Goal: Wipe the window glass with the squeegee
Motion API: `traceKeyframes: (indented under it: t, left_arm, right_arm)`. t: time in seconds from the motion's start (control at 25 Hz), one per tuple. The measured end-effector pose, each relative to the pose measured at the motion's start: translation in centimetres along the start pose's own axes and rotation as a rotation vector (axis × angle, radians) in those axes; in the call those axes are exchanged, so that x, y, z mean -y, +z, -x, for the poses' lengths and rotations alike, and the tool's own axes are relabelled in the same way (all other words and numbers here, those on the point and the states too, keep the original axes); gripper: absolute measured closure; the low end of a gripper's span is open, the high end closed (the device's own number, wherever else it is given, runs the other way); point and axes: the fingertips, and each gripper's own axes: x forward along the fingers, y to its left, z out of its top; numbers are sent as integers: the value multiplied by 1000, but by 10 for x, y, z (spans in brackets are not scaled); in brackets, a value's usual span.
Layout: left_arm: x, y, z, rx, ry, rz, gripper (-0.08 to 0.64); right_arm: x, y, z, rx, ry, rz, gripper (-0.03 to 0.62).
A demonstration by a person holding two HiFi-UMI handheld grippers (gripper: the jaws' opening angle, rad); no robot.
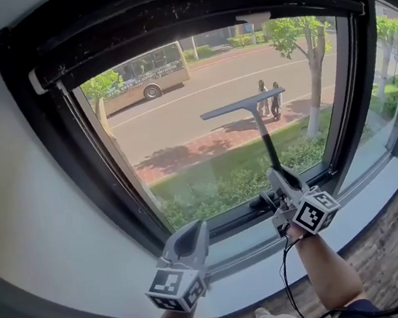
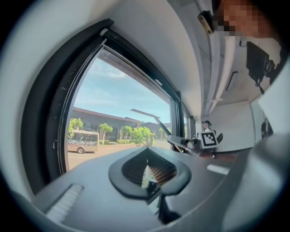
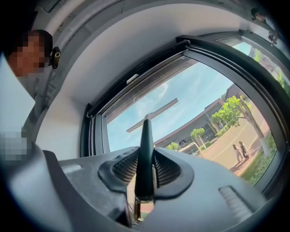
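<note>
My right gripper [image 1: 278,180] is shut on the black handle of the squeegee [image 1: 263,134], whose grey blade [image 1: 243,103] lies against the window glass [image 1: 200,117] about mid-height, right of centre. In the right gripper view the squeegee handle [image 3: 145,154] stands up between the two jaws and the blade [image 3: 152,115] crosses the pane above. My left gripper [image 1: 190,239] hovers low over the sill, left of the right one, jaws closed with nothing between them [image 2: 148,174]. The left gripper view shows the squeegee [image 2: 149,116] and the right gripper [image 2: 188,144] further along the window.
The black window frame [image 1: 62,71] surrounds the pane, with a vertical mullion [image 1: 365,87] at the right and a second pane beyond. A pale sill [image 1: 255,246] runs under the glass. A window handle [image 1: 261,202] sits on the lower frame. A black cable [image 1: 286,282] hangs from the right gripper.
</note>
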Motion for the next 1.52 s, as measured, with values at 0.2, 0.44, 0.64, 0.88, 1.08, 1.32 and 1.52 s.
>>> traceKeyframes:
  t: [0.2, 0.44, 0.64, 0.88, 1.08, 1.32, 1.52]
  left_arm:
    - [3, -1, 1, -7, 4, 4, 557]
    - [0, -7, 3, -14, 17, 27, 557]
    - [4, -14, 0, -48, 6, 37, 557]
    - [0, -23, -3, -45, 13, 55, 557]
    - [-5, -31, -5, -68, 21, 47, 557]
    - [-8, -40, -5, -88, 36, 53, 557]
    - [-3, -47, -5, -120, 37, 59, 557]
  right_arm:
    - [10, -22, 14, -47, -19, 1, 492]
    - [22, -48, 29, -97, -47, -23, 492]
    - [32, -71, 41, -140, -66, -51, 492]
    - [43, -98, 50, -191, -88, -72, 492]
    - [54, -124, 63, -240, -111, -92, 492]
    - [71, -155, 83, -303, -144, -125, 492]
    - [81, -172, 93, -338, -157, -140, 492]
